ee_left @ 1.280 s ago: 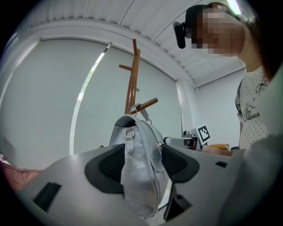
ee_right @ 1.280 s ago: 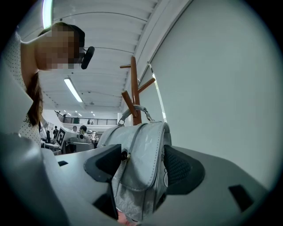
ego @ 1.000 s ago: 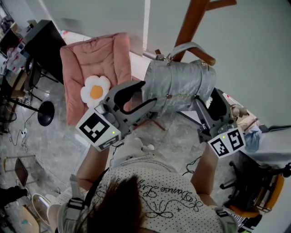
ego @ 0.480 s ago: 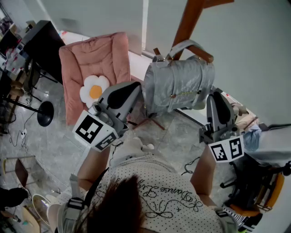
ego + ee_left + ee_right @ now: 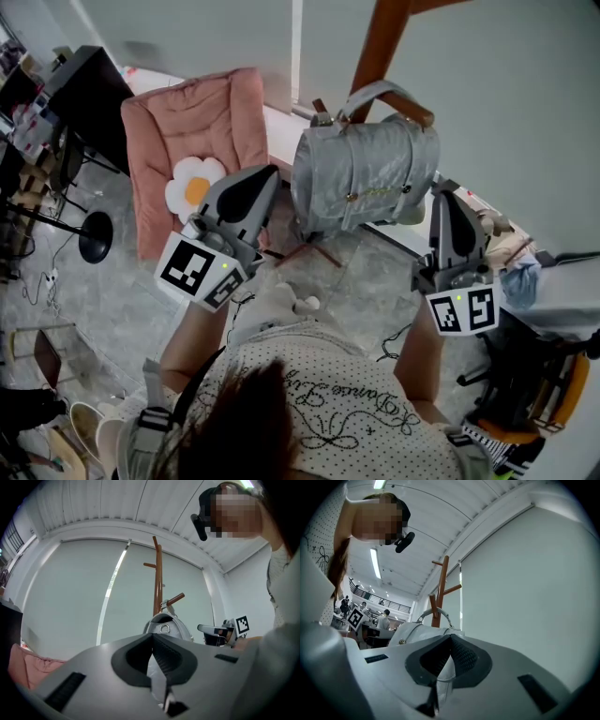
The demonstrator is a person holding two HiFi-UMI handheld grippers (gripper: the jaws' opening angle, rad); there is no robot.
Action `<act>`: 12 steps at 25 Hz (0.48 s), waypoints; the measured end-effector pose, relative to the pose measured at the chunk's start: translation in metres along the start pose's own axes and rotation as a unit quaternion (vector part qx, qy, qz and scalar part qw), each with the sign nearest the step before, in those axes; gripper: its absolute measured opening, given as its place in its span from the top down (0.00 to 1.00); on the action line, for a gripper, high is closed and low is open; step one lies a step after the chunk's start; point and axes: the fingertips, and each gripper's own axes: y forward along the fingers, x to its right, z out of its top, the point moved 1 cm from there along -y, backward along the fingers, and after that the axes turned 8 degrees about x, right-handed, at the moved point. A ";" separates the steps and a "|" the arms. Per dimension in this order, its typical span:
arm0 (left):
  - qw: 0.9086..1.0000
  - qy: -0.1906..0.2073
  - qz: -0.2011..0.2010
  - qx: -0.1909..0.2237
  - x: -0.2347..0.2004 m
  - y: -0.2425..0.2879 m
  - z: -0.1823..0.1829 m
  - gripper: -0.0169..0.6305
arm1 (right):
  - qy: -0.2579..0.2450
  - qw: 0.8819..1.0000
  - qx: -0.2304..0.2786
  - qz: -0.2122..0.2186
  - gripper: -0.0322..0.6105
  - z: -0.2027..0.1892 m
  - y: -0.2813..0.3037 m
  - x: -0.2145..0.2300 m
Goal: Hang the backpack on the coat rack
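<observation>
Backpack (image 5: 364,173) hangs by its top handle on a coat rack (image 5: 380,42) peg. My left gripper (image 5: 266,176) and right gripper (image 5: 441,190) flank it, tipped slightly upward. Both are clenched on nothing, and the right jaws have only just closed.

The silver-grey backpack (image 5: 361,178) hangs upright by its top handle (image 5: 373,93) on a peg (image 5: 415,112) of the brown wooden coat rack (image 5: 384,42).

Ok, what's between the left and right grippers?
The silver backpack, hanging by its handle from a coat rack peg, fills that stretch in the head view. The left gripper and right gripper flank it, jaws shut; the right's have just closed on nothing.
</observation>
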 end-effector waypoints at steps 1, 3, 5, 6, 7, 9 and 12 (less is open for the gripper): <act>1.000 0.001 0.000 0.000 0.000 0.000 0.000 0.97 | -0.001 1.000 0.000 -0.001 0.93 0.000 0.000 0.000; 1.000 0.002 0.002 0.000 -0.001 0.000 0.001 0.97 | 0.000 1.000 0.001 -0.003 0.93 0.001 0.000 0.001; 1.000 0.004 0.005 0.001 -0.001 -0.001 0.002 0.97 | 0.001 1.000 0.003 -0.005 0.93 0.001 0.000 0.001; 1.000 0.005 0.007 0.001 -0.002 -0.001 0.002 0.97 | 0.000 1.000 0.003 -0.006 0.93 0.002 0.001 0.001; 1.000 0.006 0.008 0.001 -0.003 -0.002 0.002 0.97 | -0.001 1.000 0.003 -0.008 0.93 0.002 0.001 0.002; 1.000 0.007 0.010 0.000 -0.004 -0.002 0.001 0.97 | -0.001 1.000 0.006 -0.010 0.93 0.003 0.001 0.002; 1.000 0.007 0.009 -0.001 -0.005 -0.003 0.002 0.97 | -0.002 1.000 0.010 -0.013 0.93 0.004 0.002 0.004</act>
